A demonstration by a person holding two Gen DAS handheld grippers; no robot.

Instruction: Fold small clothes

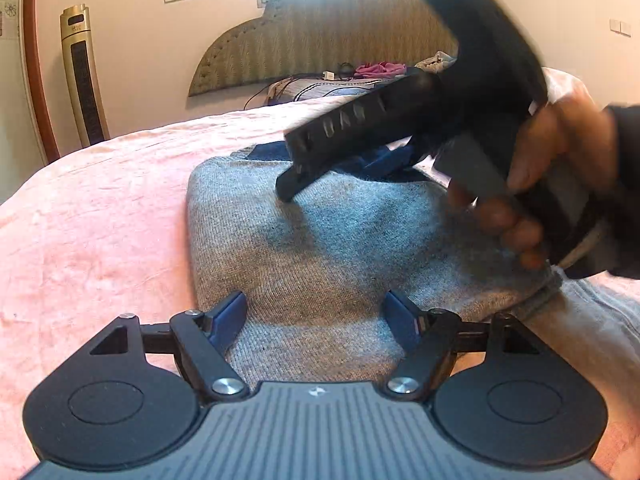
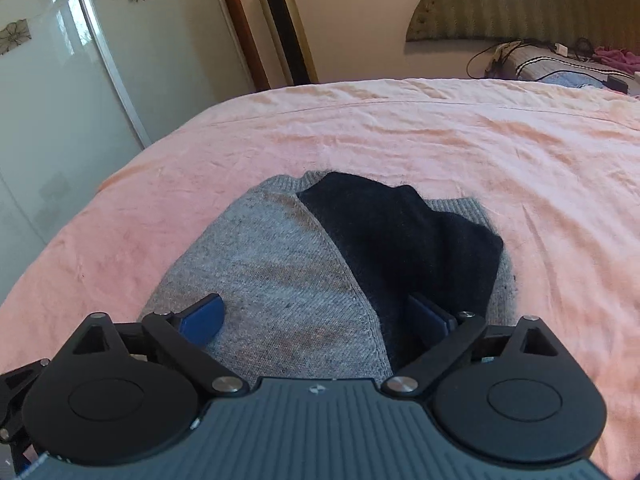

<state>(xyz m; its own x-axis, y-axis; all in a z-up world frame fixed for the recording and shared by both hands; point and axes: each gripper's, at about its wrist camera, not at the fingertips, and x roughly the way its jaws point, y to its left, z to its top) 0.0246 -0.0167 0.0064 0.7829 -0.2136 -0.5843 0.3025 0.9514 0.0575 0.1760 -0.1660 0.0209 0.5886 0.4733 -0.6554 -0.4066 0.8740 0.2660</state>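
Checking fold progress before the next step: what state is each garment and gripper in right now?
grey sweater: lying flat on the pink bedspread, partly folded.
dark sleeve: folded in over the sweater's body.
left gripper: open, over the sweater's near part, gripping nothing.
right gripper: open, low over the sweater, gripping nothing.

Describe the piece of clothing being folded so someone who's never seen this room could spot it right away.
Start at the bed with the pink sheet. In the middle of that sheet, nearest the two grippers, lies a small knitted sweater. It is grey with a dark navy panel, unlike the pink clothes heaped by the headboard.
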